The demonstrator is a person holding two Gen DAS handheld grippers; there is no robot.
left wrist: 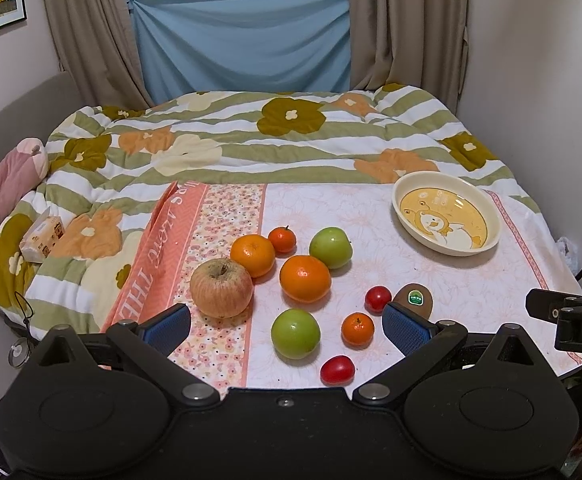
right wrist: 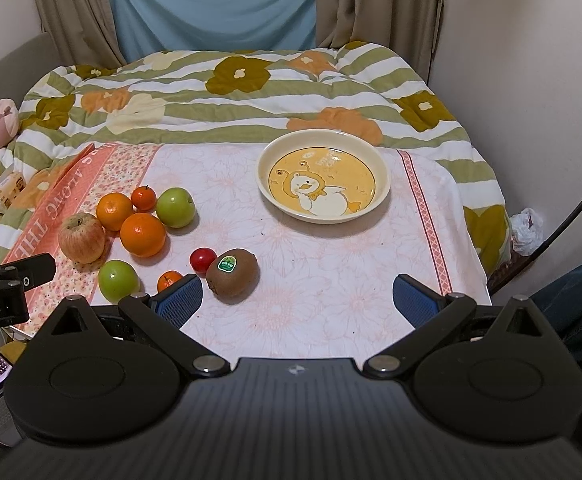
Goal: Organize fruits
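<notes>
Bedroom scene: floral cloth spread over a striped quilt, with one empty plate far right and all fruit loose on the cloth to its left. Count, largest first: 1 red apple, 2 oranges, 2 green apples, 1 kiwi, 2 small tangerines, 2 cherry tomatoes. Left gripper hangs above the near fruit, jaws wide apart, holding nothing; right gripper likewise spread and empty, the kiwi just beside its left finger.
</notes>
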